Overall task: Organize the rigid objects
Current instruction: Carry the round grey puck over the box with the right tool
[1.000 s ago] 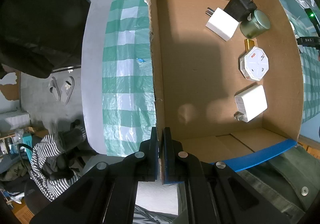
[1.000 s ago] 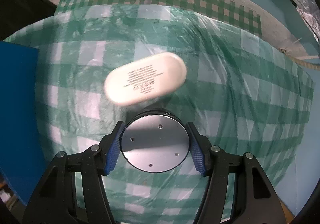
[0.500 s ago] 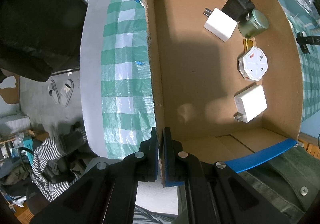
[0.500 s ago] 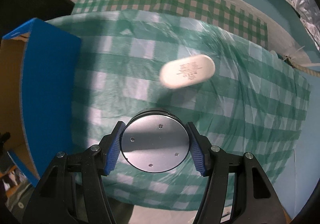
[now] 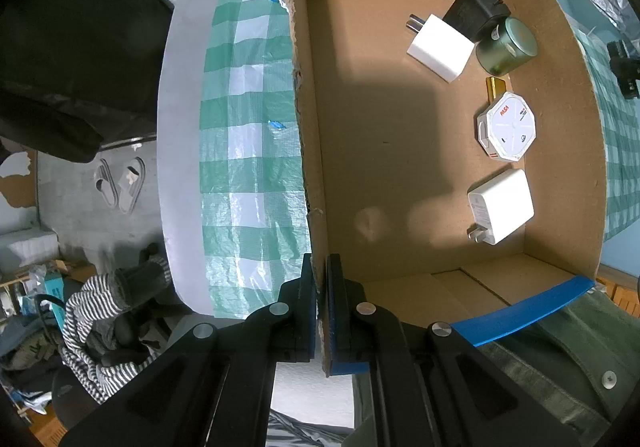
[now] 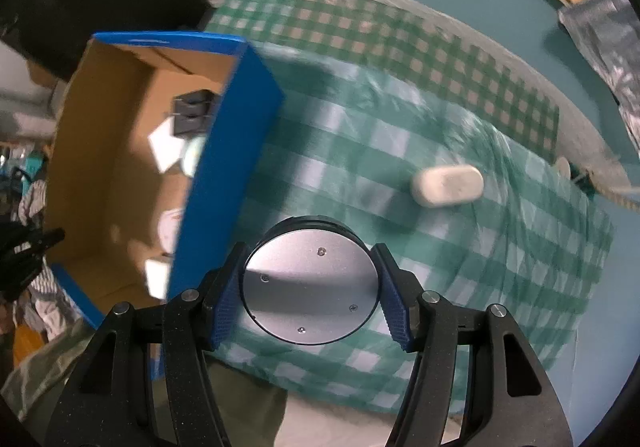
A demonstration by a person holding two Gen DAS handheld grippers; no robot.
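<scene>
My left gripper (image 5: 318, 283) is shut on the near left wall of the cardboard box (image 5: 308, 135), holding it steady. Inside lie a white charger (image 5: 440, 43), a black adapter (image 5: 478, 11), a green tin (image 5: 506, 47), an octagonal white box (image 5: 508, 127) and another white charger (image 5: 500, 205). My right gripper (image 6: 310, 287) is shut on a round silver disc (image 6: 310, 287), lifted above the checked cloth, just right of the box's blue outer wall (image 6: 224, 155). A white oval case (image 6: 448, 183) lies on the cloth farther right.
The green checked cloth (image 6: 460, 267) covers the round table. A striped garment (image 5: 96, 311) and slippers (image 5: 120, 183) lie on the floor at left. A silver bag (image 6: 604, 35) sits beyond the table at right.
My right gripper rose with the silver disc and shifted toward the box, which now shows at left; the white oval case shrank and slid right. The left gripper kept still.
</scene>
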